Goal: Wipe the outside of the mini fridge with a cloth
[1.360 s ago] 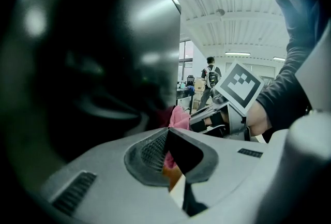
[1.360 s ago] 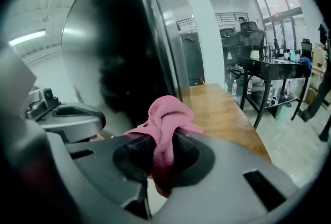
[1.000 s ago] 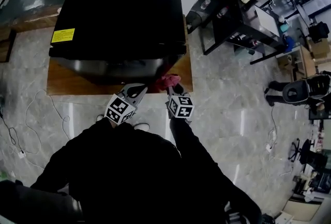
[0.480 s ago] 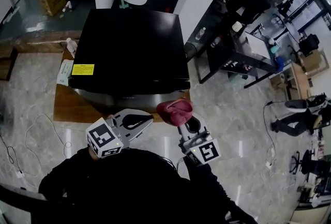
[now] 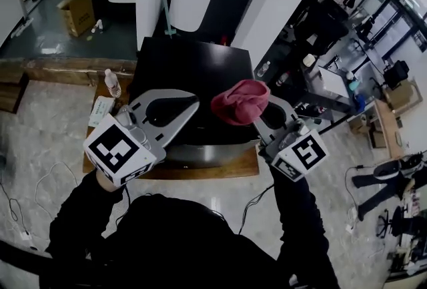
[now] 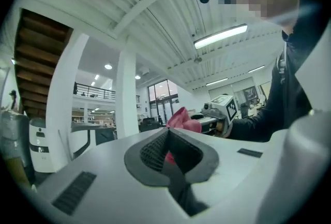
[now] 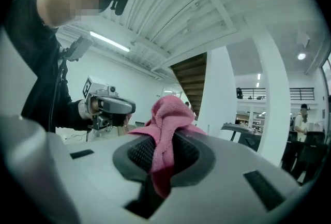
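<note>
Right gripper clamping pink cloth, left gripper closed

"Where is the cloth?"

"It's pink and scrunched into a ball. The right gripper pinches it, and it puffs out past the jaw tips."

"And the mini fridge?"

"It's black and shiny, and it stands upright. It sits down below the gripper. The cloth is up in the air, not touching it."
</note>
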